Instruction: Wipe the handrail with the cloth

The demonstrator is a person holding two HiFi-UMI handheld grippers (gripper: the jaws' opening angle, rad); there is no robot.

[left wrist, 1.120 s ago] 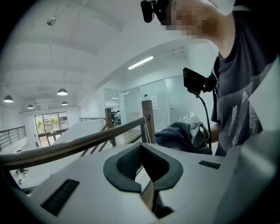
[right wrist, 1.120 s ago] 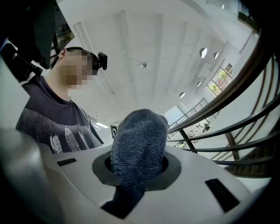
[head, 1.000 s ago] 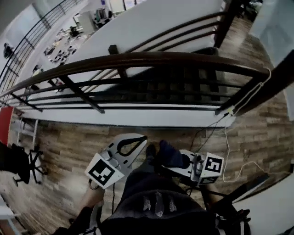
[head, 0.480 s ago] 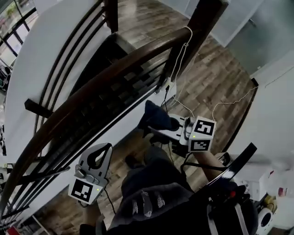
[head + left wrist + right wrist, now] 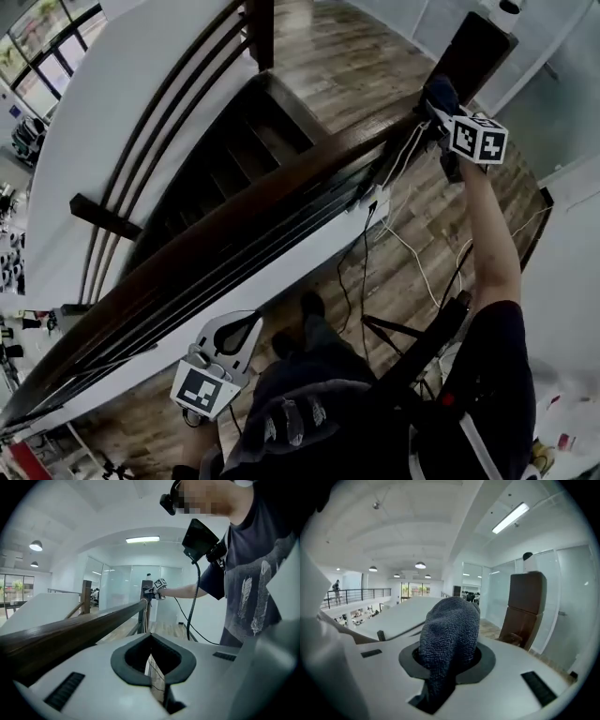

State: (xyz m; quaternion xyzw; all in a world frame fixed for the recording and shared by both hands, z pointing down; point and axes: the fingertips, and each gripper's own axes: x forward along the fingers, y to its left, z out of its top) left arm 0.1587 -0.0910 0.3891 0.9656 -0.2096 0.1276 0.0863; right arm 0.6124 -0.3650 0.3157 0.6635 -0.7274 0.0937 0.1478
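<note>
The dark wooden handrail (image 5: 234, 220) runs from lower left up to a brown newel post (image 5: 478, 47). My right gripper (image 5: 436, 105) is stretched out to the rail's top end by the post, shut on a dark blue cloth (image 5: 442, 90). Whether the cloth touches the rail there I cannot tell. In the right gripper view the cloth (image 5: 450, 630) bulges out of the jaws, with the post (image 5: 527, 616) just beyond. My left gripper (image 5: 251, 323) hangs low beside the rail, shut and holding nothing. Its own view shows the handrail (image 5: 70, 632) running away toward the far right gripper (image 5: 157, 587).
Beyond the rail a stairwell (image 5: 216, 169) drops away. White cables (image 5: 412, 253) hang from the rail end and trail over the wood floor (image 5: 441, 225). A dark stand (image 5: 412, 347) leans near my legs. Glass partitions (image 5: 497, 602) stand behind the post.
My right gripper, carrying the cloth, has risen from near my body out to the rail's top end by the post. The head view swung right; the left gripper stayed low.
</note>
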